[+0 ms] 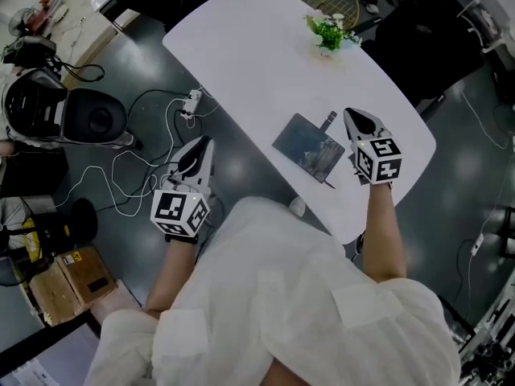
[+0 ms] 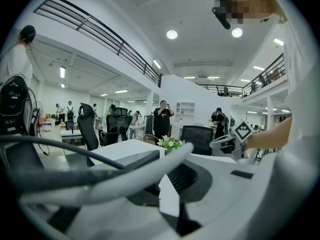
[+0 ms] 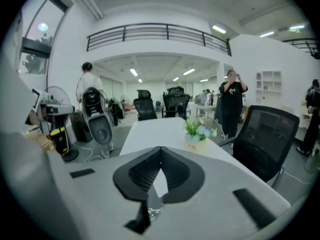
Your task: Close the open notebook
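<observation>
The notebook [image 1: 310,147] lies flat on the white table [image 1: 265,63] with its dark grey-blue cover up, near the table's near end. A small dark strap or pen [image 1: 330,121] sticks out at its far corner. My right gripper [image 1: 360,121] hangs above the table just right of the notebook, jaws shut with nothing between them. In the right gripper view the pads meet at the tip of the right gripper [image 3: 161,150], and a bit of dark cover [image 3: 153,212] shows below. My left gripper [image 1: 203,143] is off the table's left edge over the floor, jaws together and empty.
A small potted plant [image 1: 328,32] stands at the table's far end. Cables and a power strip [image 1: 191,103] lie on the floor to the left, by a black machine [image 1: 48,111] and a cardboard box [image 1: 72,284]. A black office chair [image 3: 267,134] stands at the right.
</observation>
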